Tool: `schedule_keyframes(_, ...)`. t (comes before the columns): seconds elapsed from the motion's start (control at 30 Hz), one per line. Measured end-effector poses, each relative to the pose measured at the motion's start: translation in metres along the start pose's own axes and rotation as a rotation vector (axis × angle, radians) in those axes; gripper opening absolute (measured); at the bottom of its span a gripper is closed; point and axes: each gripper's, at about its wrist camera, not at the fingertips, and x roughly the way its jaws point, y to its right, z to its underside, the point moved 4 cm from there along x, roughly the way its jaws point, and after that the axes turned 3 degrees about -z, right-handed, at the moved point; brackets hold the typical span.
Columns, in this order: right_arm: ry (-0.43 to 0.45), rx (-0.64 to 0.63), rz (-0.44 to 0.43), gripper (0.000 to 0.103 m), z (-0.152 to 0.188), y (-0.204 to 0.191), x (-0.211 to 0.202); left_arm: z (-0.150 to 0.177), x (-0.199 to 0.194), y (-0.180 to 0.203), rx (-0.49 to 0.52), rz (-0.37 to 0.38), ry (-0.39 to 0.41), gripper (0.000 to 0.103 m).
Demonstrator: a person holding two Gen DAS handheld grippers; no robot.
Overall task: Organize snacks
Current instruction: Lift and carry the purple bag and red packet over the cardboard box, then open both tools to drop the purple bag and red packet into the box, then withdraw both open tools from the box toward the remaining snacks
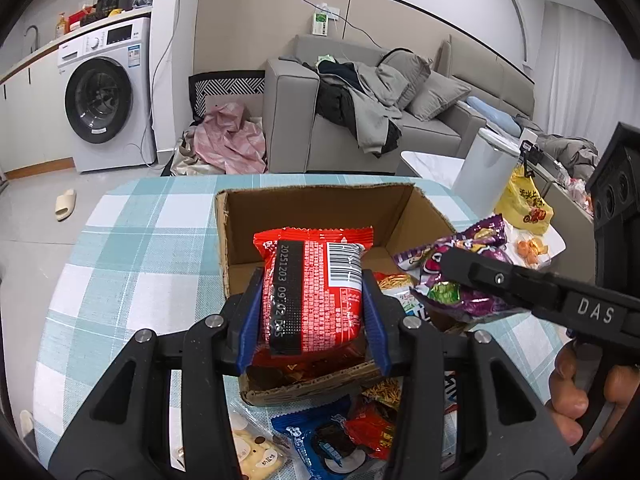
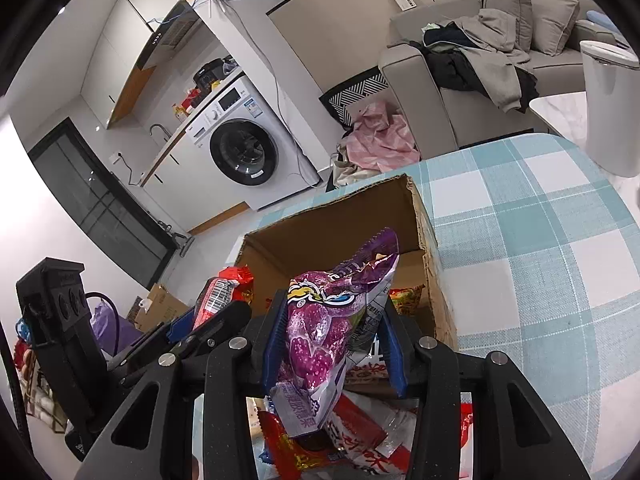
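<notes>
- Left gripper [image 1: 313,300] clamps the red packet [image 1: 314,292] above the cardboard box [image 1: 320,208]: lower it inside before releasing.
- Right gripper [image 2: 334,340] pinches the purple packet [image 2: 328,320] over the box's near edge: wait, then release alongside.

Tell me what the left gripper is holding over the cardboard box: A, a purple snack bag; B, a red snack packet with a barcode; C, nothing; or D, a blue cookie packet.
B: in the left wrist view, the left gripper has its jaws closed on a red snack packet with a barcode, above the cardboard box; the purple snack bag is in the right gripper.
</notes>
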Motion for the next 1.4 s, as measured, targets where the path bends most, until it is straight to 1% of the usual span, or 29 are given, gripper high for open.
schedule_keyframes(0.27, -0.029, 0.008, 0.007, 0.043, -0.001, 0.006, 0.017, 0.009, 0.022, -0.004, -0.001, 0.009, -0.043, 0.042)
schedule_keyframes(0.37, -0.028, -0.003, 0.009, 0.043, -0.001, 0.003, 0.019, 0.011, 0.025, -0.003, 0.018, -0.003, -0.042, 0.042)
schedule_keyframes(0.47, -0.032, -0.020, 0.032, 0.043, 0.000, 0.000, 0.021, 0.012, 0.024, -0.003, 0.020, 0.003, -0.048, 0.042)
schedule_keyframes(0.5, -0.033, -0.020, 0.035, 0.044, 0.001, 0.000, 0.020, 0.012, 0.024, -0.003, 0.017, 0.005, -0.047, 0.042)
schedule_keyframes(0.6, -0.019, -0.024, 0.051, 0.051, 0.001, 0.000, 0.015, 0.012, 0.018, -0.005, 0.010, 0.006, -0.042, 0.044)
schedule_keyframes(0.67, -0.007, -0.038, 0.051, 0.052, 0.003, -0.001, 0.010, 0.013, 0.012, -0.006, 0.005, 0.004, -0.036, 0.057)
schedule_keyframes(0.7, 0.001, -0.044, 0.058, 0.053, 0.003, -0.001, 0.006, 0.013, 0.009, -0.007, 0.000, 0.016, -0.028, 0.058)
schedule_keyframes(0.77, 0.008, -0.053, 0.065, 0.055, 0.006, -0.001, 0.000, 0.015, 0.001, -0.005, 0.000, 0.029, -0.023, 0.067)
schedule_keyframes(0.8, 0.012, -0.058, 0.067, 0.062, 0.008, -0.001, -0.005, 0.016, -0.004, -0.004, 0.003, 0.030, -0.018, 0.070)
schedule_keyframes(0.83, 0.016, -0.062, 0.070, 0.070, 0.009, -0.001, -0.008, 0.017, -0.009, -0.002, 0.008, 0.033, -0.009, 0.077)
schedule_keyframes(0.87, 0.026, -0.070, 0.071, 0.072, 0.011, -0.001, -0.013, 0.019, -0.014, -0.002, 0.010, 0.022, 0.000, 0.087)
schedule_keyframes(0.9, 0.026, -0.078, 0.063, 0.076, 0.014, -0.002, -0.017, 0.020, -0.019, -0.001, 0.014, 0.006, 0.013, 0.090)
schedule_keyframes(0.93, 0.020, -0.085, 0.055, 0.082, 0.016, -0.002, -0.020, 0.022, -0.025, 0.000, 0.020, -0.002, 0.028, 0.092)
schedule_keyframes(0.97, 0.016, -0.091, 0.049, 0.086, 0.017, -0.002, -0.022, 0.024, -0.030, 0.000, 0.023, -0.002, 0.038, 0.097)
schedule_keyframes(1.0, 0.021, -0.105, 0.039, 0.093, 0.020, -0.005, -0.026, 0.026, -0.036, 0.000, 0.021, -0.003, 0.045, 0.099)
schedule_keyframes(1.03, 0.029, -0.117, 0.042, 0.102, 0.023, -0.007, -0.029, 0.028, -0.041, -0.001, 0.015, -0.006, 0.055, 0.102)
schedule_keyframes(1.1, 0.041, -0.146, 0.067, 0.102, 0.028, -0.010, -0.037, 0.032, -0.052, -0.003, 0.009, -0.013, 0.072, 0.102)
schedule_keyframes(1.4, 0.042, -0.185, 0.084, 0.103, 0.052, -0.008, -0.052, 0.051, -0.098, -0.016, -0.014, -0.042, 0.111, 0.102)
